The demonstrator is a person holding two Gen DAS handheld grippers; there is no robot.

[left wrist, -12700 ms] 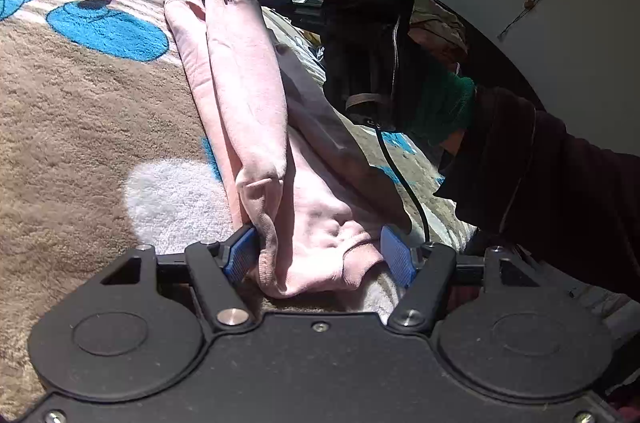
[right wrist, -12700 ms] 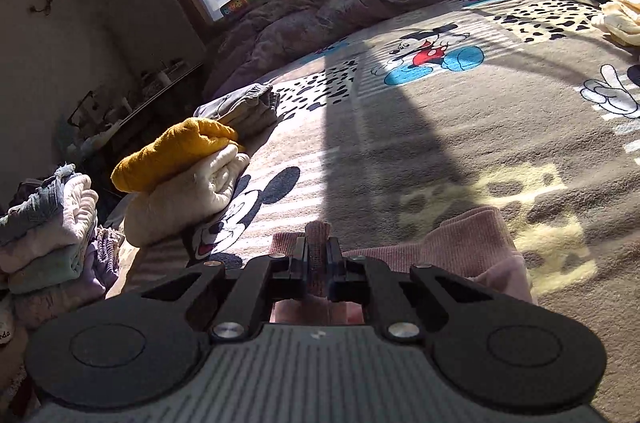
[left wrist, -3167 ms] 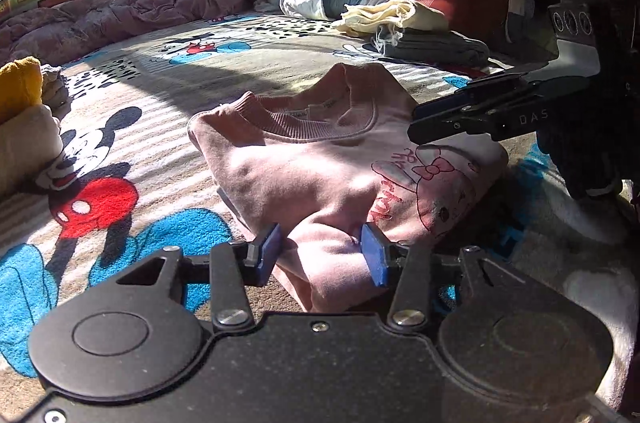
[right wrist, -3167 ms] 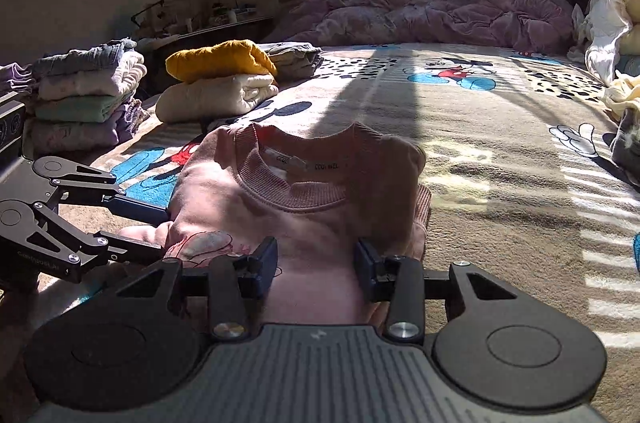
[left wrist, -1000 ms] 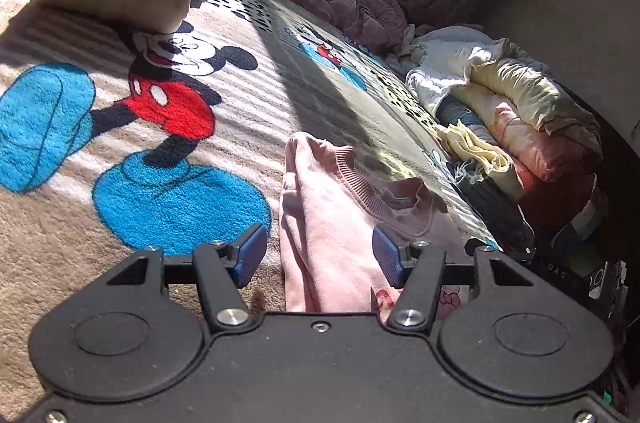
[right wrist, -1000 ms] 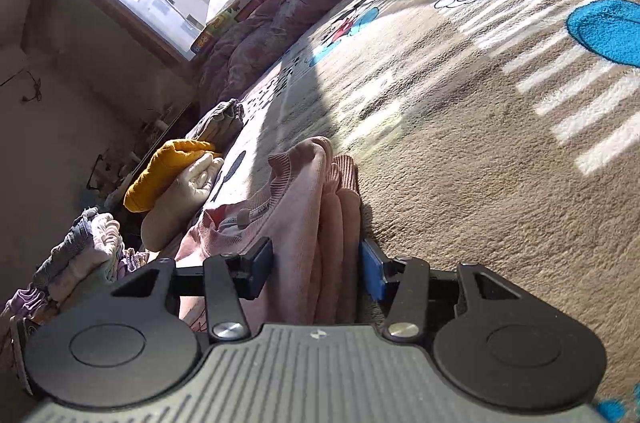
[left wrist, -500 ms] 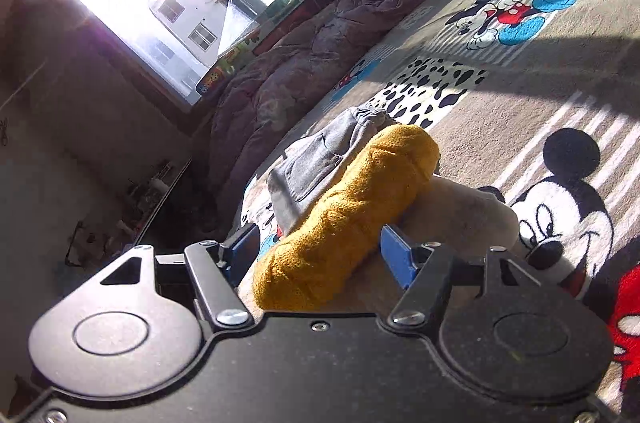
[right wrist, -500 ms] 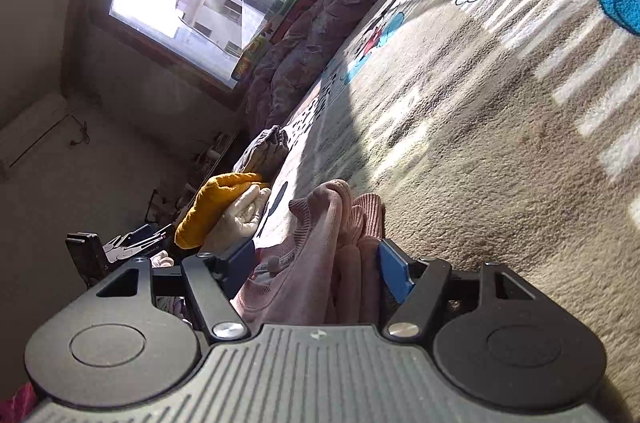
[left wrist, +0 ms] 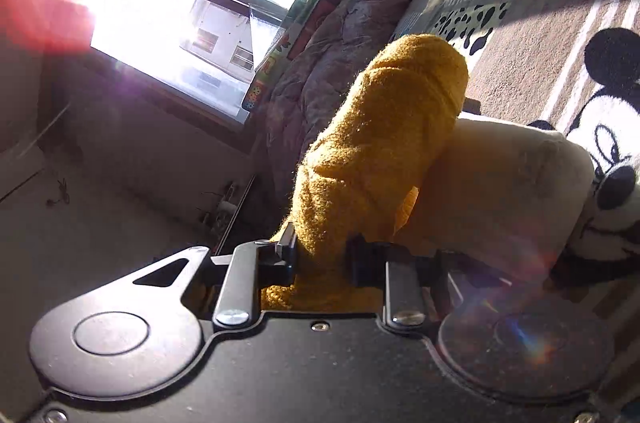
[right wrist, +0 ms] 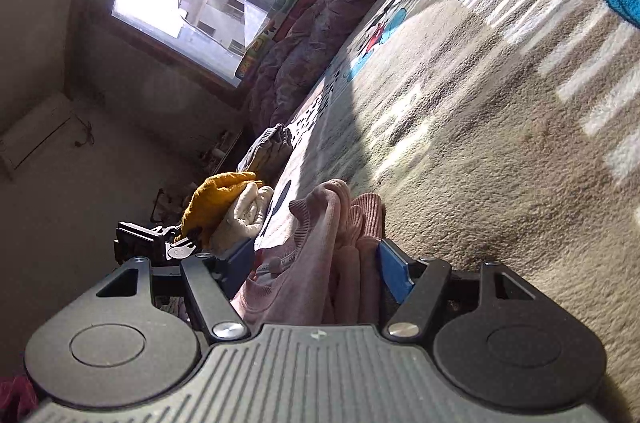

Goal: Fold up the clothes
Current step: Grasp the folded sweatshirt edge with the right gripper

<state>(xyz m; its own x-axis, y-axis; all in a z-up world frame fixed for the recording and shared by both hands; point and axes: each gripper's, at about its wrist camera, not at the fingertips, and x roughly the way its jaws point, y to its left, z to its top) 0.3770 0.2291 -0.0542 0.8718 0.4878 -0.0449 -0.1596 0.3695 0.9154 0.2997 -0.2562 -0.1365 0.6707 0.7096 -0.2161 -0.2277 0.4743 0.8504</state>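
Between my left gripper's [left wrist: 320, 257] jaws the yellow bundle [left wrist: 380, 151] is pinched, long axis running straight ahead atop the cream one [left wrist: 500, 183]. My right gripper [right wrist: 316, 263] stands spread around the folded pink sweater [right wrist: 332, 255] on the blanket [right wrist: 500, 143].

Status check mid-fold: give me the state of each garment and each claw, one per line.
Left claw: shut on the mustard-yellow fuzzy folded garment.
Mustard-yellow fuzzy folded garment: folded, lying on the cream folded garment, pinched at its near end.
Cream folded garment: folded, under the yellow one.
Right claw: open, straddling the pink folded sweatshirt.
Pink folded sweatshirt: folded, between the open fingers.
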